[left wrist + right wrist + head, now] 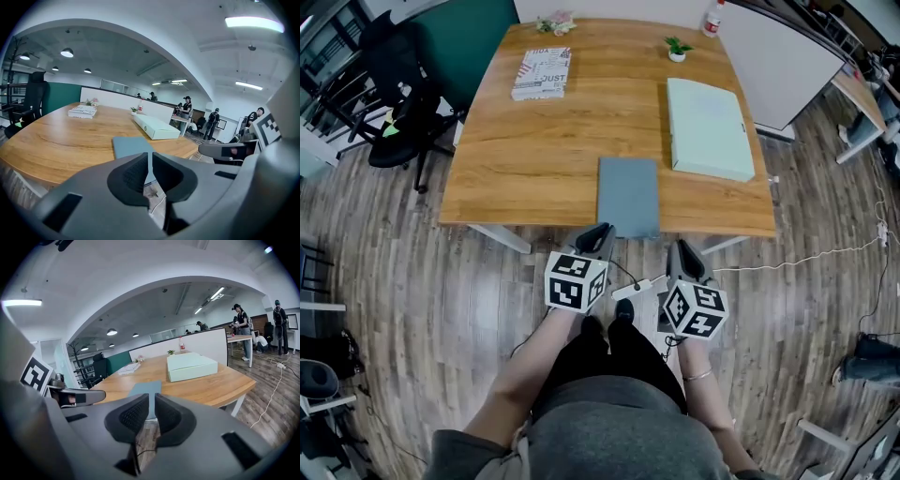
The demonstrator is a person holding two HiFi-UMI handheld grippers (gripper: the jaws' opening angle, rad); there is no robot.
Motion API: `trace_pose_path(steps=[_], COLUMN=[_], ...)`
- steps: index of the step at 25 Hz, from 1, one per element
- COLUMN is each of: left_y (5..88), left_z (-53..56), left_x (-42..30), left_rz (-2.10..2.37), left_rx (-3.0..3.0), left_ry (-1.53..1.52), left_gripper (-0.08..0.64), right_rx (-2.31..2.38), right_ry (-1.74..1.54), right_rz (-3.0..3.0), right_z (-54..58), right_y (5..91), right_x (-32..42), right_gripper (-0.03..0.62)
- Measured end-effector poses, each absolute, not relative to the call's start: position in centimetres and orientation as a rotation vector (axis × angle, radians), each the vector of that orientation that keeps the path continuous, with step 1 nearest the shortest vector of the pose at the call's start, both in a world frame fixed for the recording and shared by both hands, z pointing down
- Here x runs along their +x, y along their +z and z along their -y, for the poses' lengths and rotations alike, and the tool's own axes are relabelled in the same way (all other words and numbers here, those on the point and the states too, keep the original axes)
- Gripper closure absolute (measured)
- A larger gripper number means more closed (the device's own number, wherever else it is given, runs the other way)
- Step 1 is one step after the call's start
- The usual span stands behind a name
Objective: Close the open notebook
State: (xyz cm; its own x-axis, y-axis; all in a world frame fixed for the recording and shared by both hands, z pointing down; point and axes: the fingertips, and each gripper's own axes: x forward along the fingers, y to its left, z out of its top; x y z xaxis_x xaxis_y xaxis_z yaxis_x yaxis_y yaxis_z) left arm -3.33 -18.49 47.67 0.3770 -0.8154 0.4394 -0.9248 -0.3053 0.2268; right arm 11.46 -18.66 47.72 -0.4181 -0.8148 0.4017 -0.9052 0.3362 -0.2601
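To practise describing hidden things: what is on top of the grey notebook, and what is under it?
Nothing lies on the grey notebook; its closed cover is bare. Under it is the wooden table. The tabletop beneath it and its pages are covered.

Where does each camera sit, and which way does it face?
Head view: on the person's head, looking down at the wooden table, left gripper, right gripper, forearms, lap.
Left gripper view: on that gripper, facing along its jaws across the table.
Right gripper view: same, on the right one.
All share the grey-blue notebook and pale green box.
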Motion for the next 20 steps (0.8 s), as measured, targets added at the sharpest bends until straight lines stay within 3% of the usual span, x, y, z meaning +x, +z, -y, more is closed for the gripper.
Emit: trace_pose_path(steps=[20], left_y=[46.3], left_z=[16.0], left_x=[-11.4], left_rz=[1.710], left_rx=[2.060], left_ry=[0.244], left_gripper=[0.526], right_rx=[1.454], right_ry=[0.582], right_rz=[2.529], right_z=[18.1], right_y=[45.5], right_x=[7.6], right_gripper=[0.589])
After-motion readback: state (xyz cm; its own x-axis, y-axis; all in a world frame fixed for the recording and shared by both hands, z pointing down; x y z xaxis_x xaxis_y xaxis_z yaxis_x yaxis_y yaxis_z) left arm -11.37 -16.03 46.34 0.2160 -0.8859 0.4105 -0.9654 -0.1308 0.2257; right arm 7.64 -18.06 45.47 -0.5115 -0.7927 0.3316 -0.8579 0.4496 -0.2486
